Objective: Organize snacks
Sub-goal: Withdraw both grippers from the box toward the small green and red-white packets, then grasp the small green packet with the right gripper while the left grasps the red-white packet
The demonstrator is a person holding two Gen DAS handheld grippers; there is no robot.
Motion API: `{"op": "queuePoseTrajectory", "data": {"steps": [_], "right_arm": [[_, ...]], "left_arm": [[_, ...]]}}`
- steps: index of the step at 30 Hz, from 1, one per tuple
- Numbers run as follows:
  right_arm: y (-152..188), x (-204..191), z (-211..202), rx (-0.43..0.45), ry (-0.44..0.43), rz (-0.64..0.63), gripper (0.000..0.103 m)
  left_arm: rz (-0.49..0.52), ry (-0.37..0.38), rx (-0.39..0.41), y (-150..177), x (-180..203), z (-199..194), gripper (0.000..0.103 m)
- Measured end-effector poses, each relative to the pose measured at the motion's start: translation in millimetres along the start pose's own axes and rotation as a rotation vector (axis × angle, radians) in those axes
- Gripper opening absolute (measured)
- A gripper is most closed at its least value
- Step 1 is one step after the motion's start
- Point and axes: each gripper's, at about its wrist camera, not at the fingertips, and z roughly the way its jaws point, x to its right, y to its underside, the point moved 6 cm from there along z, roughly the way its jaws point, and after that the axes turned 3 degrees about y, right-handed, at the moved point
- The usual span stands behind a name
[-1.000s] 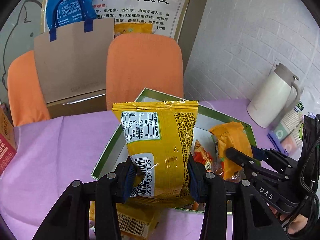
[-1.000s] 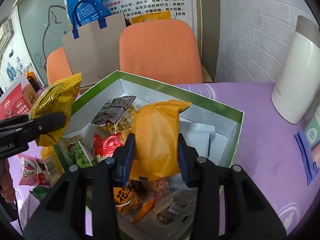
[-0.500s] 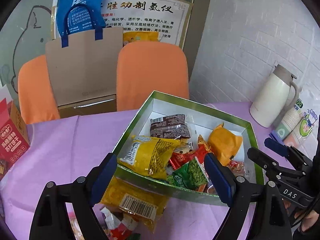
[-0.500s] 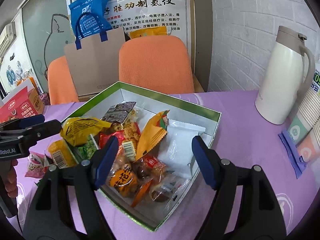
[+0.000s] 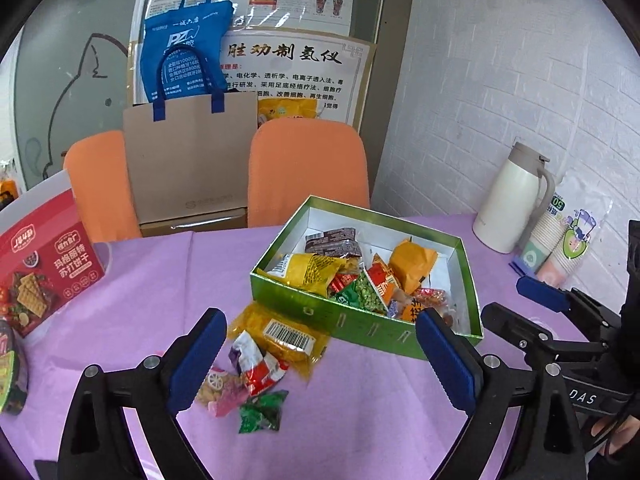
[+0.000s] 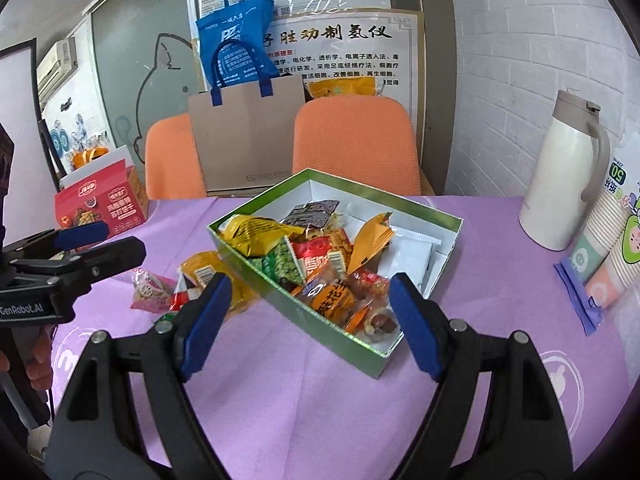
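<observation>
Both grippers hang above the purple worktop [image 5: 380, 400] with nothing between their blue pads: the left gripper [image 5: 320, 356] is spread wide over the loose packets, and the right gripper [image 6: 310, 316] is spread just as wide in front of the green box [image 6: 280, 300]. The green box sits open near the middle of the worktop, holding a heap of snacks, among them a yellow packet [image 5: 312, 272] against its near-left wall, an orange packet [image 5: 412, 264] further right, a dark brown packet [image 5: 330, 240] towards the back and a white sachet [image 6: 408, 256] on the right side. Outside the box, just beside its near-left wall, lie a yellow barcode packet [image 5: 280, 334], a red and white wrapper [image 5: 260, 368], a pink packet [image 5: 222, 394] and a small green wrapper [image 5: 262, 412]
</observation>
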Motion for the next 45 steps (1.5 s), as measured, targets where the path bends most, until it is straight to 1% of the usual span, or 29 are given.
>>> {"op": "queuePoseTrajectory", "data": {"steps": [3,5,7,9,11,13,16,19,23,26,29,30,31,32,33,34,36,37,38,40,43,44,45], "right_arm": [[17,-16,-3,-0.038,-0.038,-0.024,0.081],[32,-28,2,-0.082,-0.071,-0.048,0.081],[47,-42,10,-0.130,-0.097,-0.076,0.081],[60,-53,16,-0.162,-0.107,-0.103,0.081],[72,-63,25,-0.189,-0.110,-0.131,0.080],[80,-71,33,-0.216,-0.127,-0.135,0.077],[84,-87,44,-0.240,-0.164,-0.126,0.076],[82,-108,53,-0.235,-0.189,-0.142,0.076],[80,-130,77,-0.244,-0.207,-0.153,0.075],[82,-143,101,-0.267,-0.211,-0.162,0.069],[81,-151,118,-0.283,-0.221,-0.150,0.069],[81,-152,122,-0.282,-0.223,-0.147,0.068],[80,-152,125,-0.279,-0.225,-0.143,0.063],[80,-152,128,-0.283,-0.228,-0.142,0.042],[81,-150,130,-0.296,-0.240,-0.138,0.034],[82,-147,129,-0.299,-0.256,-0.124,0.034],[81,-140,126,-0.305,-0.253,-0.119,0.033],[82,-134,123,-0.304,-0.238,-0.124,0.033],[83,-127,121,-0.300,-0.224,-0.127,0.033],[86,-112,115,-0.298,-0.208,-0.118,0.033],[89,-93,107,-0.303,-0.199,-0.087,0.033],[90,-89,105,-0.306,-0.195,-0.081,0.033],[90,-84,103,-0.308,-0.193,-0.074,0.033]], "left_arm": [[-0.045,-0.001,0.004,17,-14,-16,0.100],[-0.093,-0.012,-0.005,29,-30,-22,0.103],[-0.133,-0.044,-0.025,41,-47,-24,0.103],[-0.154,-0.060,-0.047,55,-61,-24,0.103],[-0.174,-0.066,-0.067,67,-75,-23,0.103],[-0.202,-0.056,-0.081,79,-87,-22,0.103],[-0.244,-0.051,-0.084,89,-101,-23,0.103],[-0.278,-0.044,-0.071,96,-112,-28,0.102],[-0.272,-0.038,-0.068,100,-122,-33,0.102],[-0.271,-0.026,-0.076,103,-128,-33,0.102],[-0.260,-0.008,-0.082,103,-128,-30,0.102],[-0.257,0.000,-0.084,104,-127,-30,0.101],[-0.252,0.009,-0.088,104,-125,-28,0.100],[-0.248,0.018,-0.092,103,-123,-25,0.099],[-0.241,0.029,-0.097,103,-121,-23,0.095],[-0.233,0.043,-0.107,102,-118,-19,0.092],[-0.223,0.070,-0.127,103,-110,-12,0.081],[-0.221,0.085,-0.137,103,-106,-7,0.075],[-0.219,0.099,-0.149,103,-102,-1,0.072],[-0.213,0.140,-0.169,104,-89,9,0.060],[-0.191,0.180,-0.171,100,-66,26,0.060],[-0.183,0.175,-0.164,97,-62,32,0.060],[-0.178,0.154,-0.146,93,-59,37,0.060]]}}
